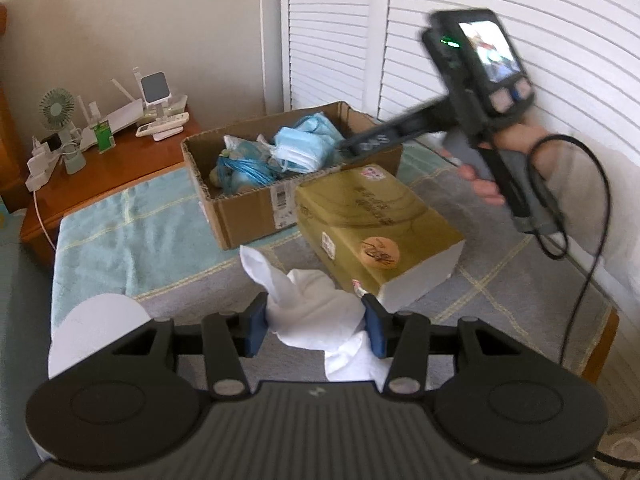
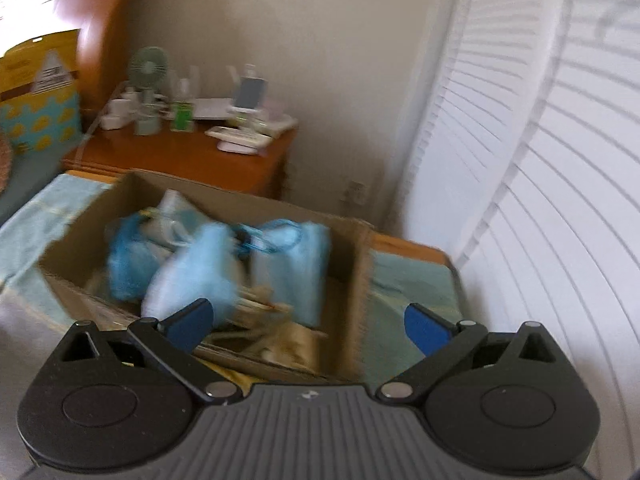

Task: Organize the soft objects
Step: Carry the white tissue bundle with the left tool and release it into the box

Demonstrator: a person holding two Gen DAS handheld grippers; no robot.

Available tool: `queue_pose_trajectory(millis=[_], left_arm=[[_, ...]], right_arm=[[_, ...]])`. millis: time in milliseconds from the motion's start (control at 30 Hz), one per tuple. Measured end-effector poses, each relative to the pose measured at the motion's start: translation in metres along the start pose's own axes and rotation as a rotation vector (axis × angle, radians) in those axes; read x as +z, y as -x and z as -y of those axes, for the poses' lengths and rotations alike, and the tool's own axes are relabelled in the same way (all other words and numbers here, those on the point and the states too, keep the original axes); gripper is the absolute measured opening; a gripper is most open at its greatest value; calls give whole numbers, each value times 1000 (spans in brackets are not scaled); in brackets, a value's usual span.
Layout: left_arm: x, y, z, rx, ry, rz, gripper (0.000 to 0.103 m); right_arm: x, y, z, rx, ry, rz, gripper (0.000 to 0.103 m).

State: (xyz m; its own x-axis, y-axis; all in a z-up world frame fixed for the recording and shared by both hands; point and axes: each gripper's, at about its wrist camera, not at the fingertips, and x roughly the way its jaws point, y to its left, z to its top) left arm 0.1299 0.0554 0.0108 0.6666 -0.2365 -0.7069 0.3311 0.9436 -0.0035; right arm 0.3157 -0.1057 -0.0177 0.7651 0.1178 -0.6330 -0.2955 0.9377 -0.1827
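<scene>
My left gripper is shut on a crumpled white tissue, low over the towel-covered surface. Just behind the tissue lies an olive-yellow tissue pack. Farther back stands an open cardboard box holding a stack of light-blue face masks and blue plastic bags. A hand holds my right gripper over that box. In the right wrist view my right gripper stands wide open with nothing between its pads, right above the box. The blue masks under it are blurred.
A teal and grey checked towel covers the surface. A white roll sits at its near left corner. The wooden nightstand carries a small fan, chargers and remotes. White louvred doors close off the right. A black cable hangs there.
</scene>
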Motion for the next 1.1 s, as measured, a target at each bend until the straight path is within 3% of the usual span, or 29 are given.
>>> queue_pose_trajectory(millis=[200,433,600,800,867,900,933,1100], left_arm=[[24,-8,-15,3,1,-3,48],[74,-32,-33,5,-12,10,48],[111,-61,-42,-14,-41,14,49],[137,-103,-54,40,-45,-15,50],[139,-113,-59,59,-29,-28,58],[140,-116,-62,70,-23,-34,72],[140,-118,-64,87,-19,-28,78],[138,-112,-70,141,-1,6,92]], right_arm=[[-20,15,23,-2,-105,0,103],[-45,50,25,26,-156,36,103],[-59,70,32,73,-234,50,103],[-66,86,33,94,-249,66,103],[-66,91,31,97,-232,73,103],[-66,93,30,97,-226,79,103],[-66,95,29,97,-219,84,103],[-68,101,25,108,-195,91,103]])
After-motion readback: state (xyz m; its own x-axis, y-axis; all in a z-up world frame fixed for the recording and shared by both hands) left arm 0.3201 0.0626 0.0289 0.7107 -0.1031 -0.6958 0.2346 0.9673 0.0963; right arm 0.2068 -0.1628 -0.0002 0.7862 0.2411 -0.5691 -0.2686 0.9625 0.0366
